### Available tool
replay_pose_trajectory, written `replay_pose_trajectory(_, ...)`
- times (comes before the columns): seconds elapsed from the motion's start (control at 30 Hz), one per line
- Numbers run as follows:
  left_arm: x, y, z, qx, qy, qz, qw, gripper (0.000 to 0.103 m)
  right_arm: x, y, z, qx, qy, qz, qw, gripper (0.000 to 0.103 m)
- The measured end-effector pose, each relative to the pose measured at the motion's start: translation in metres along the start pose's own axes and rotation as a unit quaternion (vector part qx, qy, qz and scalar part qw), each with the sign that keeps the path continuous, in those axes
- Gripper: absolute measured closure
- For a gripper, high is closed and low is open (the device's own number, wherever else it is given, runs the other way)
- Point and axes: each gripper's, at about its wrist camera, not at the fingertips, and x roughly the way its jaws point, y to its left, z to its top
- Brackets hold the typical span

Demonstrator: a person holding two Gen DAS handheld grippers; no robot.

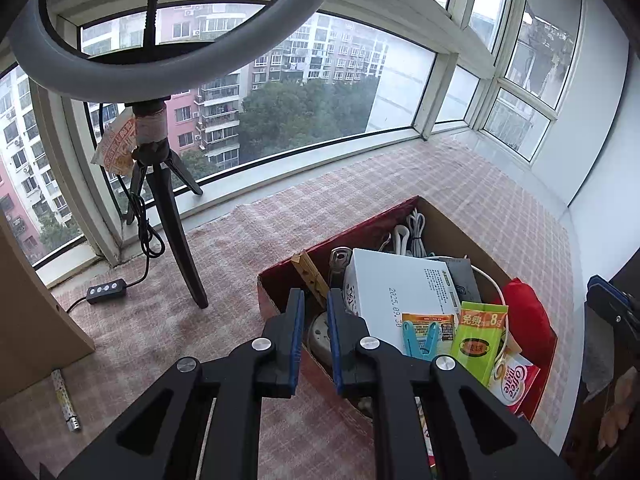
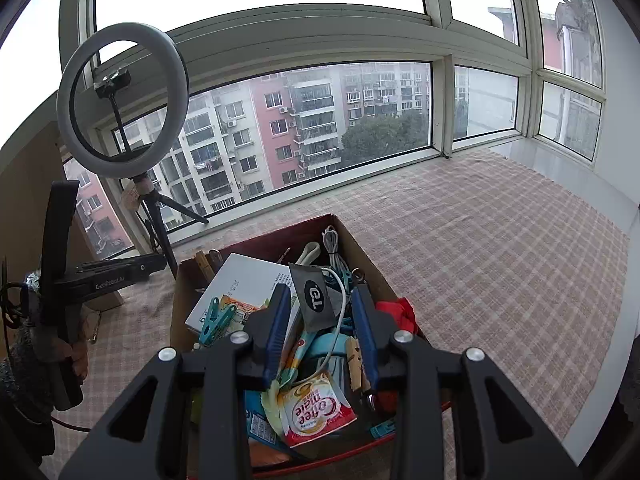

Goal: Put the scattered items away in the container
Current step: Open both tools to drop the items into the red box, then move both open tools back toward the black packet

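A cardboard box [image 1: 340, 236] with red outer sides stands on the checked cloth, full of small items. Among them are a white carton [image 1: 400, 292], a teal peg [image 1: 420, 338], a green sachet [image 1: 478, 340] and a Coffee mate sachet [image 2: 316, 408]. My left gripper [image 1: 315, 304] hovers over the box's near left corner, its jaws a narrow gap apart and empty. My right gripper [image 2: 320, 291] hangs over the box [image 2: 256, 244], open. A dark grey sachet [image 2: 316, 300] lies between its fingers, free of both pads. A small spotted tube [image 1: 66, 404] lies on the cloth at the far left.
A ring light on a tripod [image 1: 176, 220] stands left of the box by the window, its cable and remote [image 1: 106, 290] trailing on the cloth. A wooden board [image 1: 36, 312] leans at the left edge. Checked cloth [image 2: 500, 260] stretches right of the box to the wall.
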Motion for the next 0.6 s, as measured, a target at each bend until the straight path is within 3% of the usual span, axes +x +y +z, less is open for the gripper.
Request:
replay_pose_trajectory(0.37, -0.094, 0.018, -0.032, -0.014, -0.049, 0.009, 0.9986, 0.091, -0.036, 0.035, -0.001, -0.020, -0.020, 0.031, 0.999, 0.071)
replay_pose_trajectory(0.6, -0.159, 0.025, -0.060, -0.008, -0.086, 0.042, 0.9954, 0.081, -0.055, 0.067, -0.009, -0.042, -0.026, 0.048, 0.998, 0.068)
